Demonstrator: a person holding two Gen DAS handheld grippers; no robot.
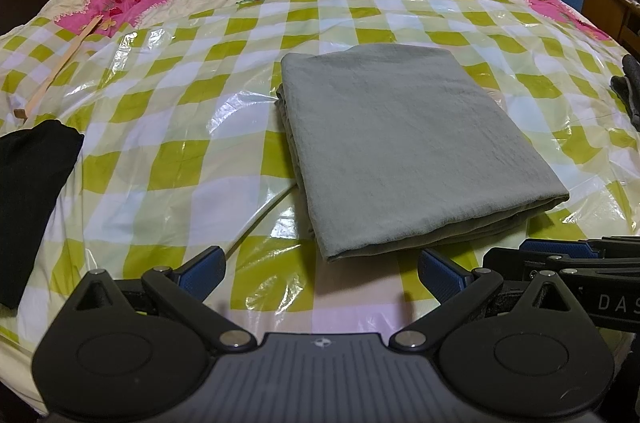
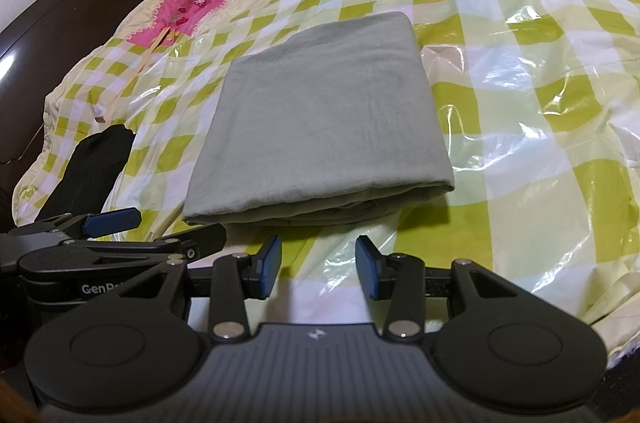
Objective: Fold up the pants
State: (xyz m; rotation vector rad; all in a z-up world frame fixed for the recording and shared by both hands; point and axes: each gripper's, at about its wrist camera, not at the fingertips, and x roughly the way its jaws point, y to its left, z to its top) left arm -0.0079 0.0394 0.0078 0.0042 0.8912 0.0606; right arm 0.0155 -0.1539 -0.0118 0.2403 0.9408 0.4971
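The grey-green pants lie folded into a flat rectangular stack on the bed, with layered edges at the near side; they also show in the right wrist view. My left gripper is open and empty, just short of the stack's near edge. My right gripper is open and empty, close in front of the stack's near edge. The right gripper shows at the lower right of the left wrist view, and the left gripper at the lower left of the right wrist view.
The bed has a green-checked cover under clear plastic sheeting. A black garment lies at the left edge. A wooden stick lies at the far left. A dark headboard stands at the left. Dark grey cloth lies at the right.
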